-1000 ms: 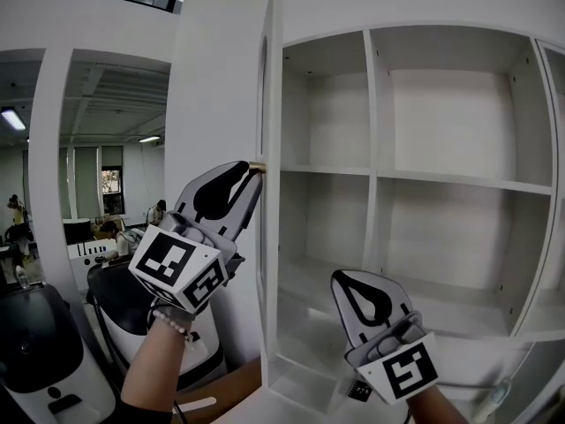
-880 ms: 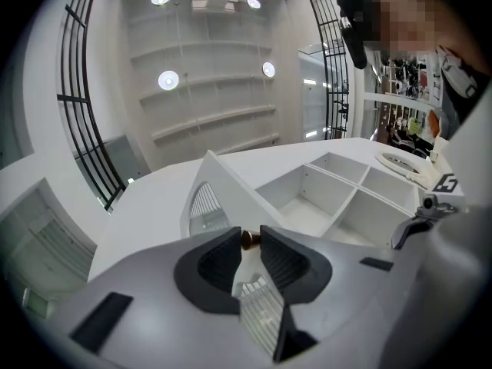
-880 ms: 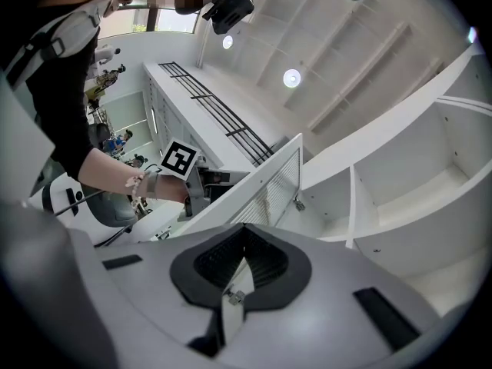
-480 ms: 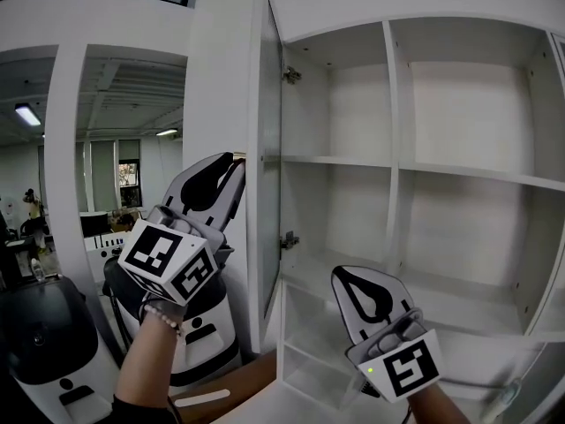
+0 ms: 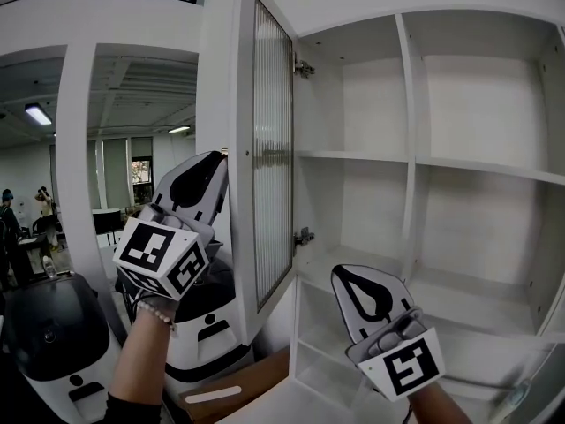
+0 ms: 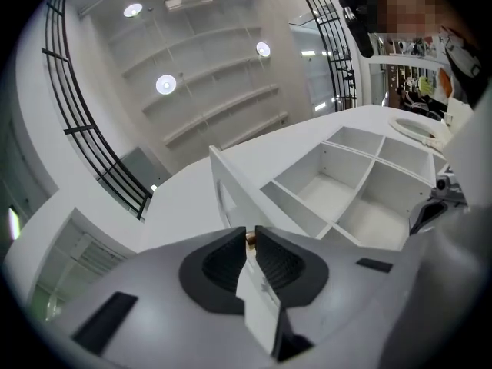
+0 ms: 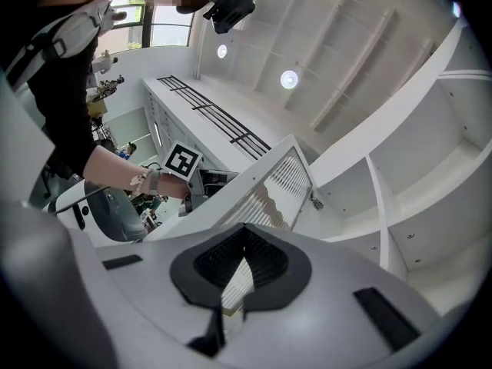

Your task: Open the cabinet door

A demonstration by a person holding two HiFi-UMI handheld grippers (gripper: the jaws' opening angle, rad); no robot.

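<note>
The white cabinet door (image 5: 272, 148) with a ribbed glass pane stands swung out to the left, edge-on to me. It hangs on two hinges (image 5: 305, 67). My left gripper (image 5: 219, 155) reaches up to the door's outer face. Its jaws are closing, and the small brass knob (image 6: 250, 239) sits pinched between the tips of the left gripper (image 6: 250, 233). My right gripper (image 5: 346, 274) hovers low in front of the open shelves (image 5: 424, 162), shut with nothing in it. In the right gripper view, the right gripper (image 7: 244, 227) points at the ribbed pane (image 7: 280, 187).
Bare white shelf compartments fill the cabinet. Two white-and-black machines (image 5: 44, 343) stand at lower left, under the open door. A brown board (image 5: 238, 382) lies below the door. A white pillar (image 5: 75, 148) rises at left, with people (image 5: 44, 201) far behind it.
The door has swung further open to the left, now showing its ribbed pane. My left gripper moved left with the knob, and its jaws narrowed. The right gripper stayed nearly in place.
</note>
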